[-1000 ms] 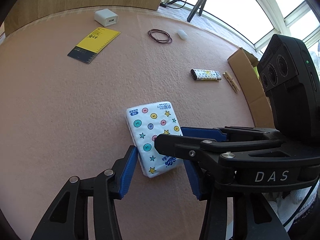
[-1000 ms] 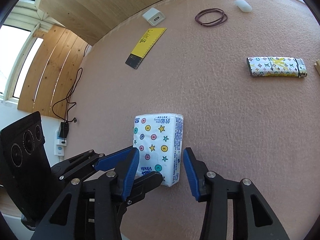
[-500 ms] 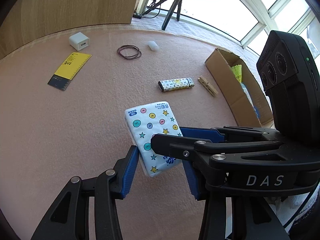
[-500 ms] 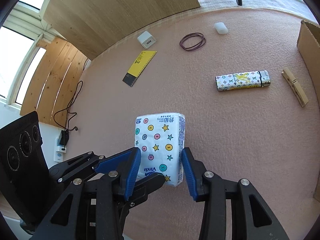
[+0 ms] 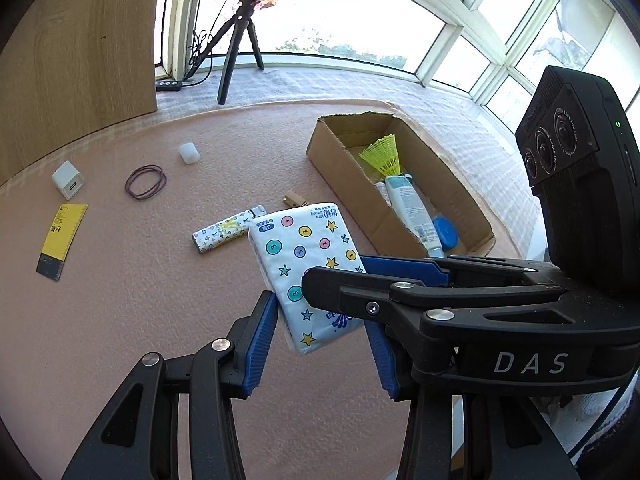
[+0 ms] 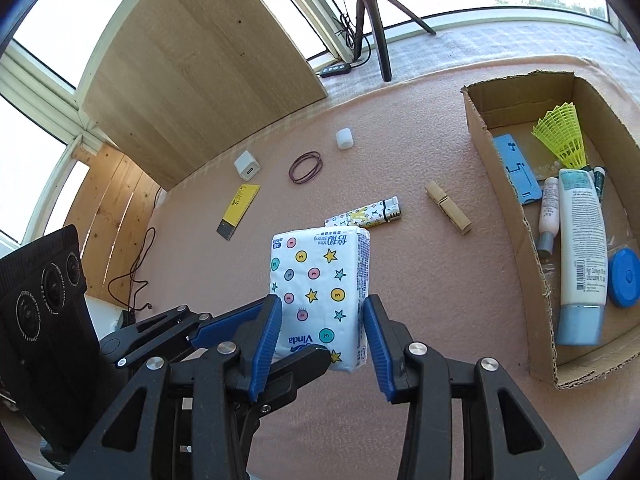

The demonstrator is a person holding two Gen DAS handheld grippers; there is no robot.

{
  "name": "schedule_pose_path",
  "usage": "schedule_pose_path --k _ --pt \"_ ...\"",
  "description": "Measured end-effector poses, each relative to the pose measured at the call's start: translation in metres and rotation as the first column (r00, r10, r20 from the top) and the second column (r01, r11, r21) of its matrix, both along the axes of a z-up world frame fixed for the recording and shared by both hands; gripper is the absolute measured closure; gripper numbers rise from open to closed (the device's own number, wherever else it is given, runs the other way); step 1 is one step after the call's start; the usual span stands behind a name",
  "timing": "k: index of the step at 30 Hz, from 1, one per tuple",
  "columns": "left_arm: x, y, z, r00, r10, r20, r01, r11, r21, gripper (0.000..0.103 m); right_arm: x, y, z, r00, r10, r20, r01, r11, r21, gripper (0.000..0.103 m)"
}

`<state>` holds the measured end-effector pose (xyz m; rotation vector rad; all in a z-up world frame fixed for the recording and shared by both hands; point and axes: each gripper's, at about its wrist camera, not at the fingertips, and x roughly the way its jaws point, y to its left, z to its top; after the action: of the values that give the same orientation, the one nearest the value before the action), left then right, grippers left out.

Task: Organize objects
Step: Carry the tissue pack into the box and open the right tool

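Both pinch the tissue pack (image 6: 320, 280) aloft – left hand-held gripper (image 5: 324, 336); right hand-held gripper (image 6: 322, 332) – beside the cardboard box (image 6: 532, 280).

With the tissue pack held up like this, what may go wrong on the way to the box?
1. The tissue pack is soft, and both tools hold only its near end: the right tool at its sides, the left tool across it. It may sag or slip out.
2. The cardboard box has a raised wall facing the pack, so a low path may catch it.
3. The box already holds a lotion tube and a shuttlecock, so the pack may land on them.
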<state>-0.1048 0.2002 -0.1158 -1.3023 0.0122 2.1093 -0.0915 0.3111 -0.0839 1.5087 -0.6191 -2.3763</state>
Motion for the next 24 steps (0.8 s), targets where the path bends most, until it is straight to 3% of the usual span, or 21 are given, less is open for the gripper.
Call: schedule_pose_path --k 11,24 --pt "0.000 0.080 0.021 0.990 -0.130 -0.060 0.130 0.991 0.010 0.056 0.020 0.070 0.023 0.989 -0.131 -0.067 0.133 0.991 0.019 0.064" --pt "0.001 0.183 0.024 0.963 -0.250 -0.097 0.251 0.968 0.003 0.056 0.033 0.152 0.027 0.966 -0.243 -0.091 0.248 0.967 0.049 0.064"
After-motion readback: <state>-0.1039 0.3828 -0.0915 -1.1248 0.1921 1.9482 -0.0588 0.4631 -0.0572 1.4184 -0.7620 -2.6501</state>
